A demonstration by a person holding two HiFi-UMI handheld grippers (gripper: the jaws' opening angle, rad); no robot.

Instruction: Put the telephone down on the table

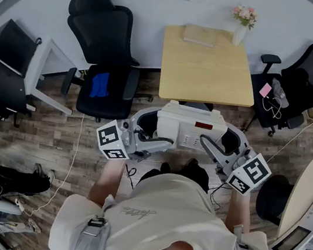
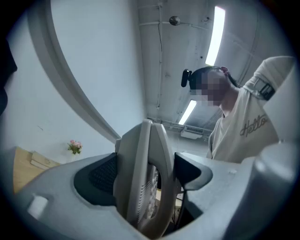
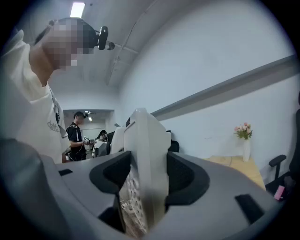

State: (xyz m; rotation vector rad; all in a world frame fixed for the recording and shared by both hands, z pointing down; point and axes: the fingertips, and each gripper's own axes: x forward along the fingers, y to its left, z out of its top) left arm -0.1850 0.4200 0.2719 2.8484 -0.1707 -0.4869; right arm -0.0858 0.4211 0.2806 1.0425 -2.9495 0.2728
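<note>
Now | left gripper (image 2: 145,176), right gripper (image 3: 143,183) both clamp telephone (image 1: 192,124) | its ends covered

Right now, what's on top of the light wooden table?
A white vase of pink flowers stands at the far right corner; a flat beige book-like object lies along the far edge. Otherwise the light wooden table shows bare. Anything under that object is covered.

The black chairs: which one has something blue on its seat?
The chair just left of the wooden table. The right-hand chair holds a pink thing instead.
</note>
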